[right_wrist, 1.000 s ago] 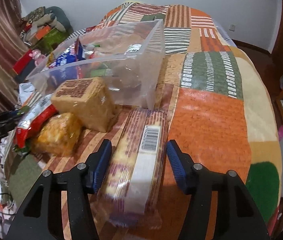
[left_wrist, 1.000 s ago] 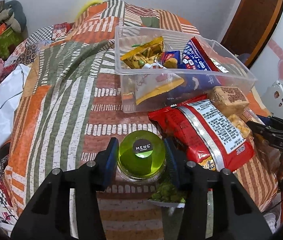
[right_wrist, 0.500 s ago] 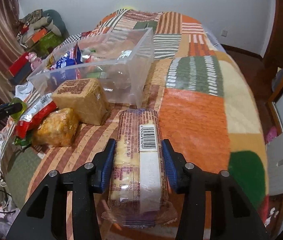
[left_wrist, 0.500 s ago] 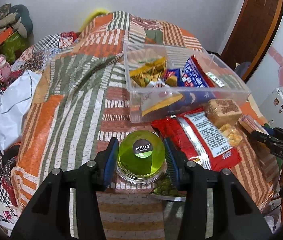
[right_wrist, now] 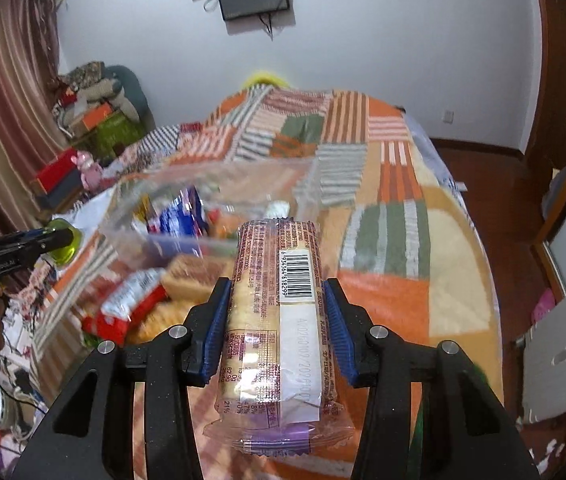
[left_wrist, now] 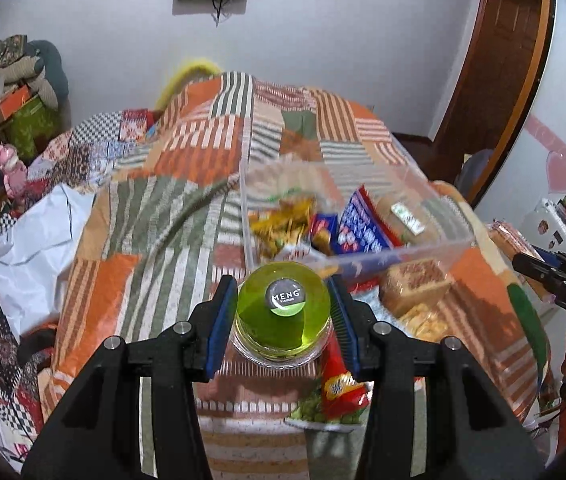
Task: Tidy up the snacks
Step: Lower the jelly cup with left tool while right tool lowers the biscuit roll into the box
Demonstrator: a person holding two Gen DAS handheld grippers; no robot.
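Some snacks sit in the clear box (left_wrist: 435, 246) at 12 o'clock. The left gripper (left_wrist: 282, 322) squeezes the green jar (left_wrist: 282, 314); the right gripper (right_wrist: 277, 318) squeezes the cracker pack (right_wrist: 279, 320). A few snacks wait on the bed (left_wrist: 123, 240).

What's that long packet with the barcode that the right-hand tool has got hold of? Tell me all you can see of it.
The packet is a long clear plastic sleeve of pale round biscuits stacked in a row. A white strip with a barcode and printed text runs along its top, and its near end is crimped. It lies lengthwise along the right tool, pointing away from the camera. The blue pads press on both its sides. It looks lifted above the quilt.
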